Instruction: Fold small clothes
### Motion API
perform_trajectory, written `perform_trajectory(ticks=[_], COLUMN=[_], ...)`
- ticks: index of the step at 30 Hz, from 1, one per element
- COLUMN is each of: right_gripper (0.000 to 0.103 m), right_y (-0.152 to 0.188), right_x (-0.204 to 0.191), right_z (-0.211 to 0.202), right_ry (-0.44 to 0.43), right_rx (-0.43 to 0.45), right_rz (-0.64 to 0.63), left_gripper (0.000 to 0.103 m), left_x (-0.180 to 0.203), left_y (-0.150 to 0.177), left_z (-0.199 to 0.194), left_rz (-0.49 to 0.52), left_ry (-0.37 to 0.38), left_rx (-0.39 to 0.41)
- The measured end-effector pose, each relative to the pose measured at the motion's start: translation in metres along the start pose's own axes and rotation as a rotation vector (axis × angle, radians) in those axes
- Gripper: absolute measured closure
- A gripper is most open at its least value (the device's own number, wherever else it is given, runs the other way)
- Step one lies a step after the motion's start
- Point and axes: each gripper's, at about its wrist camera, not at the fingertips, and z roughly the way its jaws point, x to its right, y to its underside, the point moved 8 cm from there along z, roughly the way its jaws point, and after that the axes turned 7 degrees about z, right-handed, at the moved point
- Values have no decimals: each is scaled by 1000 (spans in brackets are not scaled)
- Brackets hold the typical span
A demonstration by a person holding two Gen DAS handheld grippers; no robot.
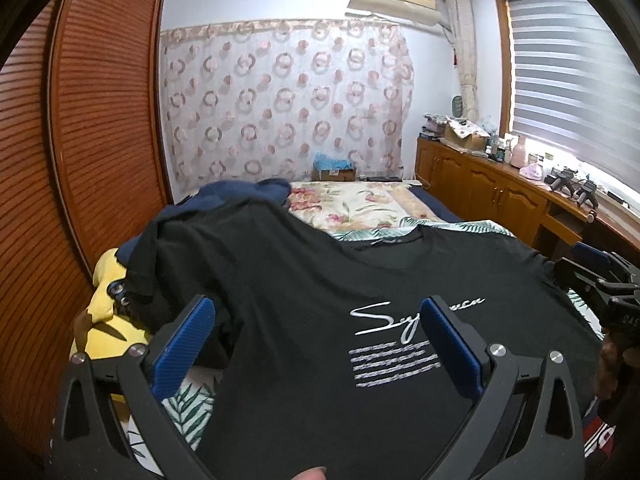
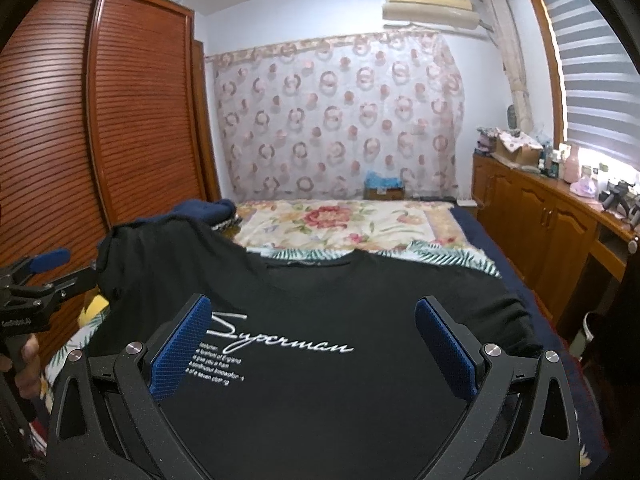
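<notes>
A black T-shirt [image 1: 320,272] with white "Superman" script [image 2: 280,340] lies front-up on the bed, collar [image 2: 312,260] pointing away from me. Its left sleeve [image 1: 192,232] is draped up over a heap of clothes. My left gripper [image 1: 316,316] is open above the shirt's left half, with nothing between its blue pads [image 1: 192,332]. My right gripper [image 2: 312,320] is also open, over the chest print, its blue pads [image 2: 440,340] wide apart. The left gripper [image 2: 44,276], held by a hand [image 2: 28,360], shows by the raised sleeve. The right gripper [image 1: 592,276] shows at the shirt's right sleeve.
A yellow garment [image 1: 104,328] and a navy one [image 1: 240,194] are heaped at the bed's left side. Slatted wooden wardrobe doors [image 1: 92,120] stand close on the left. Wooden cabinets [image 2: 540,216] with clutter run along the right. A floral cover [image 2: 340,224] spreads beyond the shirt.
</notes>
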Motion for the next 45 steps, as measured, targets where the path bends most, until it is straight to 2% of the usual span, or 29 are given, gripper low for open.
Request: perform_trajectory(ticks=[14, 16, 23, 25, 27, 28, 30, 34, 36, 40, 43, 45], right_gripper=[0, 0, 0, 0, 0, 0, 0, 0, 0, 0, 0, 0], right_y=[39, 45, 56, 55, 55, 56, 57, 61, 61, 61, 62, 62], right_x=[-15, -20, -35, -38, -40, -41, -43, -44, -44, -43, -40, -39], right_z=[46, 53, 70, 73, 75, 75, 77, 80, 80, 80, 80, 80], right_ry=[-71, -85, -90, -96, -103, -106, -109, -110, -111, -111, -110, -111], right_rx=[-131, -149, -183, -183, -185, -186, -191, -207, -206, -200, -200, -199], right_rz=[-46, -57, -138, -146, -147, -149, -155, -160, -159, -160, -154, -148], left_gripper=[0, 0, 4, 11, 27, 32, 51, 60, 67, 74, 95, 99], left_x=[-87, -99, -148, -155, -158, -159, -158, -154, -157, -168, -171, -170], left_y=[36, 38, 39, 38, 36, 36, 36, 36, 39, 44, 42, 40], left_z=[29, 35, 56, 60, 66, 69, 72, 88, 99, 111, 106, 100], left_rz=[-57, -55, -64, -53, -48, -42, -23, 28, 42, 51, 70, 71], left_ry=[-67, -59, -114, -112, -78, -70, -61, -52, -65, -95, -114, -94], left_rx=[-62, -66, -100, -103, -105, -111, -120, -144, -168, -201, -191, -185])
